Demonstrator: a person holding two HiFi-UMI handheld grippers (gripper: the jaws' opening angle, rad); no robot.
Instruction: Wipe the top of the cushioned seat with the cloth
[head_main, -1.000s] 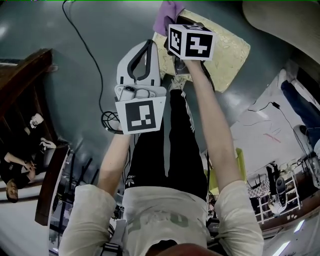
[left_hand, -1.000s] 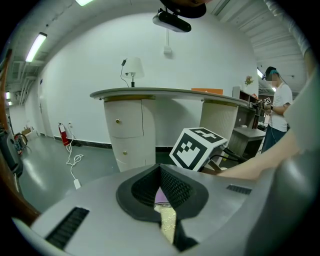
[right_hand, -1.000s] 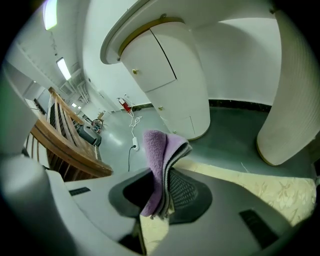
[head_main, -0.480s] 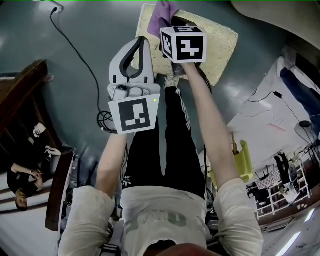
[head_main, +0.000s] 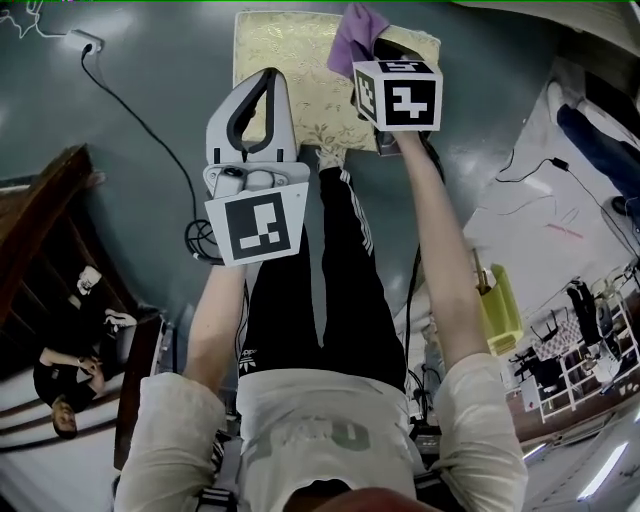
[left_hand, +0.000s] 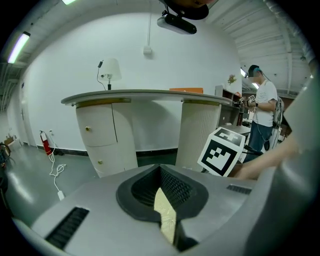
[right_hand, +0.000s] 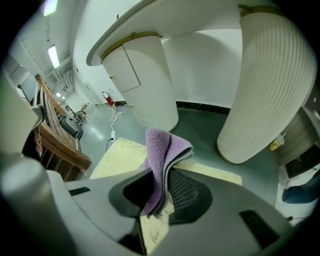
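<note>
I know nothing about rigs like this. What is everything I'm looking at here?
cushioned seat: one, pale yellow with a pattern, below both grippers
cloth: one, purple, folded, pinched in the right gripper over the seat
cable: one, black, trailing and coiled on the grey-green floor to the left
counter: one, white, curved, beyond the seat
lamp: one, white shade, on the counter
bystander: one, white shirt, right of the counter
left gripper: grey, jaws together, holding nothing
right gripper: grey, jaws closed on the cloth
person's trousers: black, between the arms
</note>
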